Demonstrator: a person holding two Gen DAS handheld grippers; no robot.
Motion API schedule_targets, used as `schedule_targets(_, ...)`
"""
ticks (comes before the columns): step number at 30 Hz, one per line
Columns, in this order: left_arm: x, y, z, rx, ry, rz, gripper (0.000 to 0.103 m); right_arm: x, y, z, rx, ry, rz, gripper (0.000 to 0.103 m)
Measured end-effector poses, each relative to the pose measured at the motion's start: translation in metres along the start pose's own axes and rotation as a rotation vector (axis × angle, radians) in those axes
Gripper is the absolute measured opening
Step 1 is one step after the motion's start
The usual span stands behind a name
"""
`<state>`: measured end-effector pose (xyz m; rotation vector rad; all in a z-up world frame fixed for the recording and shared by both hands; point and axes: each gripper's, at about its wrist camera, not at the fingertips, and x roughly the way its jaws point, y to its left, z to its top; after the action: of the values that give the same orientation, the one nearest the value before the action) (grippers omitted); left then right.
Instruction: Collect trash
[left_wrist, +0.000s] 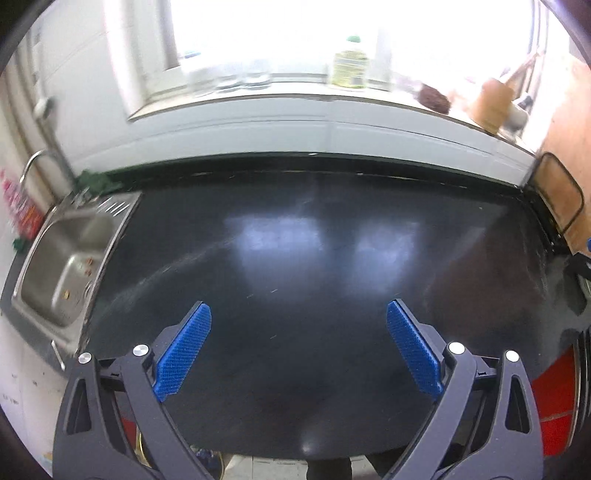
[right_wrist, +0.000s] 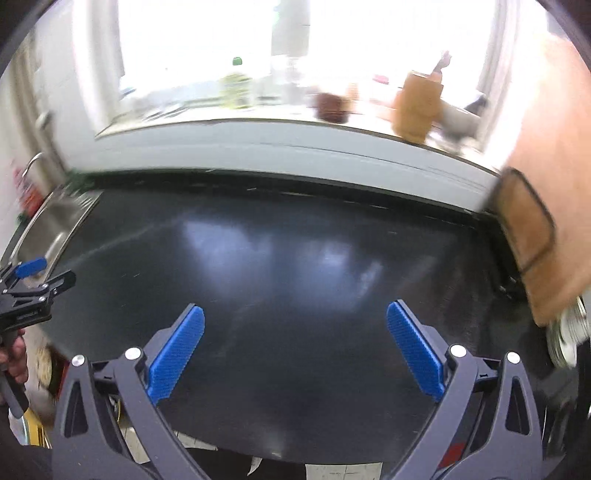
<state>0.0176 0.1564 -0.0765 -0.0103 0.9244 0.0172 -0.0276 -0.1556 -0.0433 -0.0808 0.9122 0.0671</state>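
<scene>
My left gripper (left_wrist: 298, 314) is open and empty, held above a glossy black countertop (left_wrist: 303, 236). My right gripper (right_wrist: 295, 314) is also open and empty above the same countertop (right_wrist: 280, 251). The left gripper also shows at the left edge of the right wrist view (right_wrist: 33, 273), held by a hand. No piece of trash shows on the countertop in either view. Both views are blurred by motion.
A steel sink (left_wrist: 66, 258) with a faucet (left_wrist: 37, 162) lies at the left. A windowsill behind holds a green-capped bottle (left_wrist: 349, 62), a dark pot (left_wrist: 434, 98) and a wooden block (left_wrist: 493, 103). A wooden board (right_wrist: 546, 192) stands at the right. A red bin (left_wrist: 554, 406) sits below right.
</scene>
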Motion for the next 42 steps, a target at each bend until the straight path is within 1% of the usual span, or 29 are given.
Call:
schedule_targets(2, 0.006, -0.016, 0.006, 0.015, 0.013, 0.005, 0.093, 0.0, -0.019, 0.001, 0.03, -0.008, -0.007, 0.096)
schedule_targets(5, 0.014, -0.034, 0.014, 0.027, 0.019, 0.003, 0.093, 0.006, -0.034, 0.003, 0.056, -0.013, -0.011, 0.096)
schedule_targets(9, 0.018, -0.043, 0.025, 0.03, 0.023, -0.009, 0.093, 0.009, -0.046, 0.006, 0.068, -0.018, -0.006, 0.096)
schedule_targets(14, 0.02, -0.052, 0.033, 0.044, 0.018, 0.007, 0.093, 0.011, -0.055, 0.008, 0.074, -0.014, 0.007, 0.096)
schedule_targets(26, 0.024, -0.05, 0.031, 0.03, 0.033, 0.018, 0.093, 0.015, -0.053, 0.012, 0.057, -0.006, 0.018, 0.096)
schedule_targets(42, 0.026, -0.048, 0.031, 0.034, 0.03, 0.025, 0.093, 0.016, -0.049, 0.013, 0.052, -0.004, 0.019, 0.096)
